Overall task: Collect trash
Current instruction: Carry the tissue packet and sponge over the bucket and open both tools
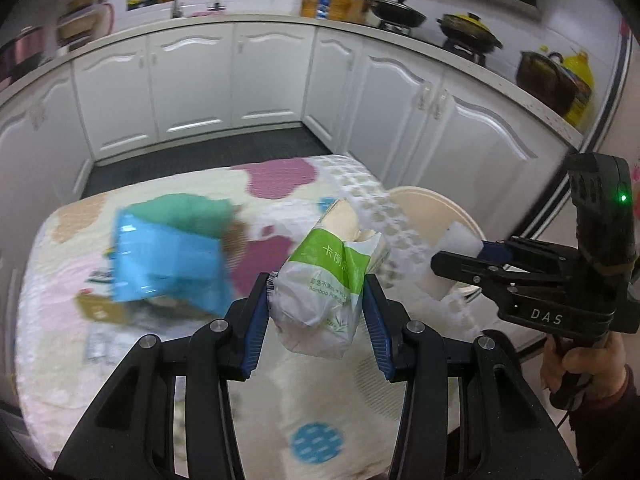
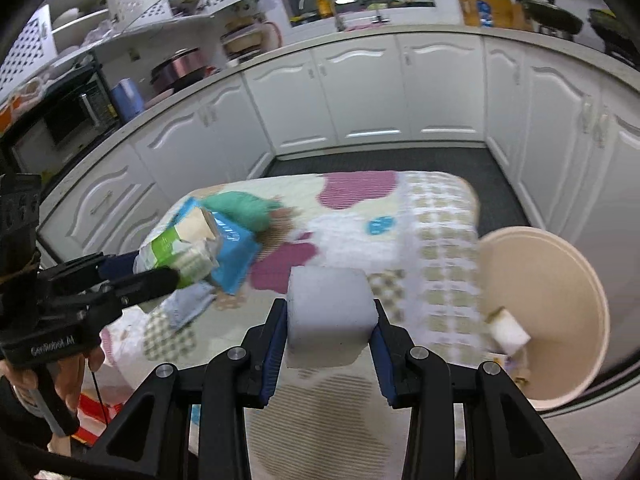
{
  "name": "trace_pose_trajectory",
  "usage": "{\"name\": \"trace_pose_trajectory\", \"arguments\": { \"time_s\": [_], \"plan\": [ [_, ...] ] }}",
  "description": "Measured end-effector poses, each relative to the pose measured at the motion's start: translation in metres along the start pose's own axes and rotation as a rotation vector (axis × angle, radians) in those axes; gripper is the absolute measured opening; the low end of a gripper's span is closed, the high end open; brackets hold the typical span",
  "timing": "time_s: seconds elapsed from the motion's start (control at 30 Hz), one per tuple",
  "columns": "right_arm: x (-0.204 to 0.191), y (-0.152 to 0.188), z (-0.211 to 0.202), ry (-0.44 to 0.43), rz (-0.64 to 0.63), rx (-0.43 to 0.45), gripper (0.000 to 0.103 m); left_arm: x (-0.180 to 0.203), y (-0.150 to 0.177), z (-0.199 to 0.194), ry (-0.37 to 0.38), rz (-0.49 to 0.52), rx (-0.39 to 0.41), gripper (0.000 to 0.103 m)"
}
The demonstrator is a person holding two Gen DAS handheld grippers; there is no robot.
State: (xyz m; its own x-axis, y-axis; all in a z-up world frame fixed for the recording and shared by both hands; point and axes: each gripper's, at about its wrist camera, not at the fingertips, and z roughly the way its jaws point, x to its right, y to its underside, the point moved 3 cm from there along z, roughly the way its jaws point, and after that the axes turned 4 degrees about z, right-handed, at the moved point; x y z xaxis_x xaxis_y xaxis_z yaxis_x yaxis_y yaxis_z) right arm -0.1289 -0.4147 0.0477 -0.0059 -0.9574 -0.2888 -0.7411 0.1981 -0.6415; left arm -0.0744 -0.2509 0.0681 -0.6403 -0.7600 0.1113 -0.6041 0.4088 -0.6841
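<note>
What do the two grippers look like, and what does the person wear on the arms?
Both the left gripper and the right gripper are black plastic linkages with silver pivot bolts and blue ribbed pads. The right one's body carries white letters "DAS" and a green light. A thin black cable hangs below each handle. A dark sleeve covers the right wrist.

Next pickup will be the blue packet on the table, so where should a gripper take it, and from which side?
Judging loosely, grip the blue packet at its raised near corner, coming from above on the bin side: it lies tilted, and the green cloth crowds its far edge.
</note>
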Motion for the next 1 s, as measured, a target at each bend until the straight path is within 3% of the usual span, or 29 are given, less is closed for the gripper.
{"name": "trace_pose_trajectory", "arguments": {
  "time_s": [0.37, 0.67, 1.0],
  "plan": [
    [0.084, 0.009, -0.018, 0.146, 0.111, 0.001, 0.038, 0.055, -0.019, 0.059, 0.044, 0.018, -0.044, 0.043],
    [0.137, 0.014, -0.016, 0.211, 0.191, -0.014, 0.038, 0.092, -0.035, 0.097, 0.077, 0.054, -0.077, 0.043],
    [0.185, 0.013, -0.011, 0.278, 0.270, -0.026, 0.038, 0.117, -0.051, 0.139, 0.151, 0.016, -0.128, 0.043]
  ]
}}
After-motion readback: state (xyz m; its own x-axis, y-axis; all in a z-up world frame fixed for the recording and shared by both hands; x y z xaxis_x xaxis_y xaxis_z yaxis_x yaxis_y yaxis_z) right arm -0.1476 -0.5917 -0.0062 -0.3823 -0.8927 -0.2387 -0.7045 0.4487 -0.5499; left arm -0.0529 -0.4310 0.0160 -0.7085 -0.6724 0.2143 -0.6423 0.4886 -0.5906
